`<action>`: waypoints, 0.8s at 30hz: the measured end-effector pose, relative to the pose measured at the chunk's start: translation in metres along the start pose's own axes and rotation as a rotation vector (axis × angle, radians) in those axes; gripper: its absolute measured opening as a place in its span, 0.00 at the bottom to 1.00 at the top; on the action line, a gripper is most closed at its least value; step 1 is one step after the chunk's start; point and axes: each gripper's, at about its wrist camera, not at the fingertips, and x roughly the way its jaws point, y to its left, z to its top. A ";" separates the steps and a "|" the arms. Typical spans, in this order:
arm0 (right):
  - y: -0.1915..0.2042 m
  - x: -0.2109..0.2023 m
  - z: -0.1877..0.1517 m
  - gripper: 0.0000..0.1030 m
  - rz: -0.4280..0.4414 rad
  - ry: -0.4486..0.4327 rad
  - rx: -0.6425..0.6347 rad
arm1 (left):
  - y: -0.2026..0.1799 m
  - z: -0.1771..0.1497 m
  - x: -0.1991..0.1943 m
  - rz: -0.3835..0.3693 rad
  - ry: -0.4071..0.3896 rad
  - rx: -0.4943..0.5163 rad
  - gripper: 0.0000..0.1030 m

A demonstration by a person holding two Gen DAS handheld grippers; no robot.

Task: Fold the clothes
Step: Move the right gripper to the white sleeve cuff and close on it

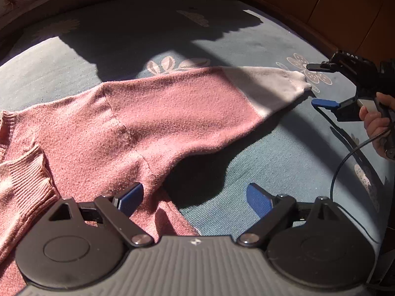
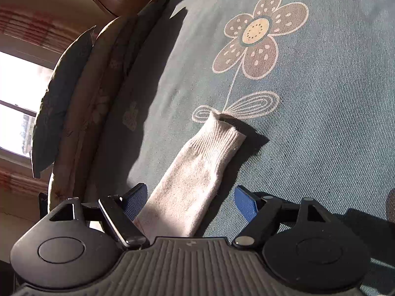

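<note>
A pink knitted sweater (image 1: 118, 128) lies flat on a blue-grey flowered bedspread (image 1: 284, 153). Its sleeve stretches to the right and ends in a pale cream cuff (image 1: 279, 86). My left gripper (image 1: 193, 198) is open just above the sweater's underarm edge, its left finger over the fabric. My right gripper (image 1: 313, 85) is open, held by a hand, with the cuff end between its fingers. In the right wrist view the cream cuff (image 2: 197, 170) lies between the open fingers of my right gripper (image 2: 190, 201), apart from both pads.
A ribbed hem or collar of the sweater (image 1: 22, 180) is bunched at the left. A wooden headboard (image 1: 321, 5) runs behind the bed. Pillows (image 2: 74, 103) stand along the bed's edge by a window (image 2: 14, 103). A black cable (image 1: 345, 162) trails from the right gripper.
</note>
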 end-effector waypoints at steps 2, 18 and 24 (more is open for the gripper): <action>-0.008 0.007 0.006 0.65 0.028 0.008 0.028 | -0.001 0.000 0.002 -0.008 0.008 -0.008 0.88; -0.007 0.048 0.032 0.63 0.186 -0.061 -0.124 | 0.003 0.006 0.011 -0.022 0.005 -0.071 0.88; 0.002 0.042 0.029 0.45 0.104 -0.049 -0.223 | 0.005 0.006 0.009 -0.019 -0.002 -0.084 0.88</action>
